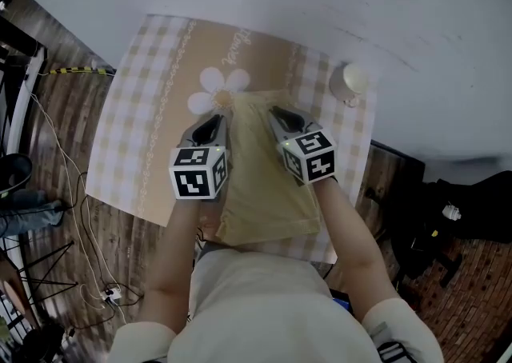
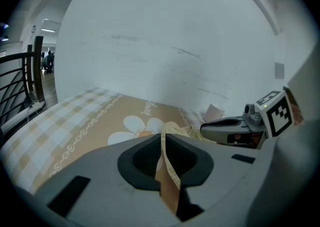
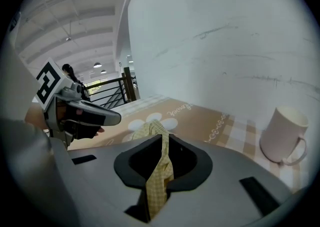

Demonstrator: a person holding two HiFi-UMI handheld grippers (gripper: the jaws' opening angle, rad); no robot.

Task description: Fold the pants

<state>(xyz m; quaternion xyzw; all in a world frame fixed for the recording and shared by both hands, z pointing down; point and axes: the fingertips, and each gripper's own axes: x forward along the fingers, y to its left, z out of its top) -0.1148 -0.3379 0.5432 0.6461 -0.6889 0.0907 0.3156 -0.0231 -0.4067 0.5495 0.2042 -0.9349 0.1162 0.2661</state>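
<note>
Yellow checked pants (image 1: pixel 260 181) lie folded on the table between my two grippers, their near edge at the table's front. My left gripper (image 1: pixel 214 123) is shut on the pants' far left corner; a strip of the cloth (image 2: pixel 167 168) runs pinched between its jaws. My right gripper (image 1: pixel 276 116) is shut on the far right corner, with yellow cloth (image 3: pixel 159 173) clamped in its jaws. Both held corners hang just above the daisy print (image 1: pixel 218 89). Each gripper shows in the other's view: the right gripper's body (image 2: pixel 235 128) and the left gripper's body (image 3: pixel 80 116).
A beige checked tablecloth (image 1: pixel 136 113) covers the table (image 1: pixel 108 185). A white mug (image 1: pixel 350 81) stands at the far right by the white wall (image 1: pixel 384 9); the same mug (image 3: pixel 282 133) is right of the right gripper. Cables and tripod legs lie on the wooden floor (image 1: pixel 64 113) at left.
</note>
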